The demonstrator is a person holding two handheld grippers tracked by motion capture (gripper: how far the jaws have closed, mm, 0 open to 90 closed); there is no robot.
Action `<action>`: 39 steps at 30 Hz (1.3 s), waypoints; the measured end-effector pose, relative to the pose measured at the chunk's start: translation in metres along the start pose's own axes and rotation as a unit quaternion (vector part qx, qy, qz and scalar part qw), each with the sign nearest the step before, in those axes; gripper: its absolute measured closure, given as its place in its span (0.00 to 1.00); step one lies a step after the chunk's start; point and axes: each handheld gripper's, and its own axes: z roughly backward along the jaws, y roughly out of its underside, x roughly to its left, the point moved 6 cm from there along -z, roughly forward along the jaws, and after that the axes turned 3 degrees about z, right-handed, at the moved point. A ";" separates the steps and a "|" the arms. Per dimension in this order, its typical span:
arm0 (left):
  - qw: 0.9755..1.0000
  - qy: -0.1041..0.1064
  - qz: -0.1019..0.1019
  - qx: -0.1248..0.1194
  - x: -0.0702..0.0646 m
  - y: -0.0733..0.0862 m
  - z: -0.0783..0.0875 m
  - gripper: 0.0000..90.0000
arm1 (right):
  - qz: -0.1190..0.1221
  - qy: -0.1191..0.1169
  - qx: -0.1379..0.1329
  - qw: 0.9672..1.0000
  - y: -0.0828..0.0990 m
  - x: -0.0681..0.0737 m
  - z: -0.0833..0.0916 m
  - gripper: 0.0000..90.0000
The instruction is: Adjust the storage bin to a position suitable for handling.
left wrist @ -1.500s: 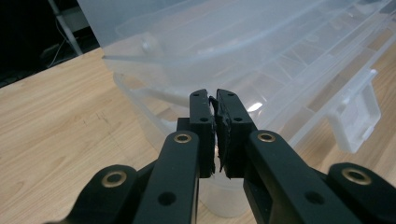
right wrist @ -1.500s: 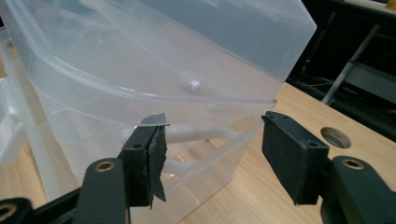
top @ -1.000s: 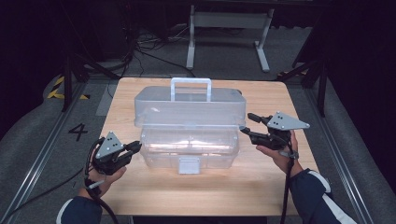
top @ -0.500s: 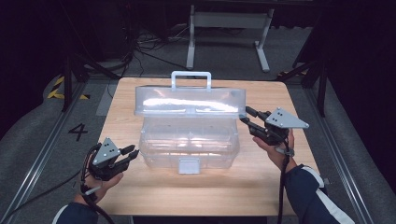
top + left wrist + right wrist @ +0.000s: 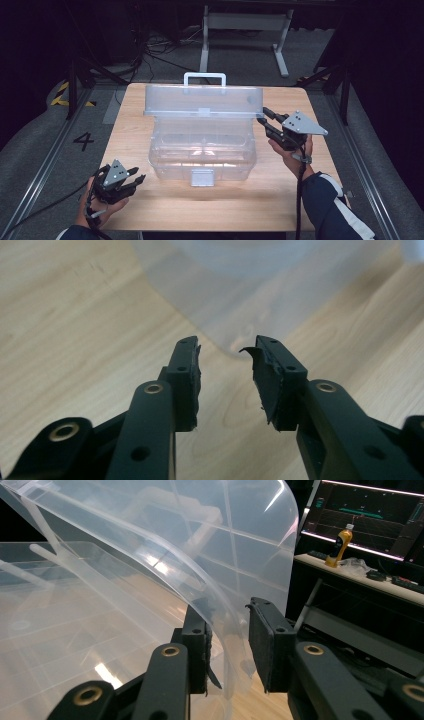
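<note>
Clear box (image 5: 202, 150) was seen mid-table, lid (image 5: 205, 102) raised. Lid's right edge was straddled by right gripper (image 5: 261, 116), jaws apart. Left gripper (image 5: 136, 179) lay near box's front-left corner, jaws apart. Judgement: lift slowly, box steadied.

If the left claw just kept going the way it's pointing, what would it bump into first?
Probably the clear plastic box: the left claw aims at its lower corner, with bare wooden table between. Depth is unclear.
</note>
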 end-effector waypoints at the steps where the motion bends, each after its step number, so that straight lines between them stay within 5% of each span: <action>1: 1.000 0.003 0.008 -0.001 -0.001 0.003 -0.002 0.65 | 0.000 0.004 -0.002 1.000 -0.001 0.000 -0.001 0.79; 12: 0.998 0.014 0.048 0.030 0.000 0.033 -0.011 0.34 | -0.007 0.017 -0.005 1.000 -0.010 -0.009 -0.011 0.80; 24: 0.996 0.016 0.068 0.056 0.011 0.045 -0.023 0.25 | -0.003 0.036 -0.001 0.999 -0.017 -0.016 -0.020 0.82; 39: 0.997 0.022 0.065 0.029 0.011 0.048 -0.026 0.17 | -0.014 0.048 0.006 0.999 -0.022 -0.027 -0.031 0.88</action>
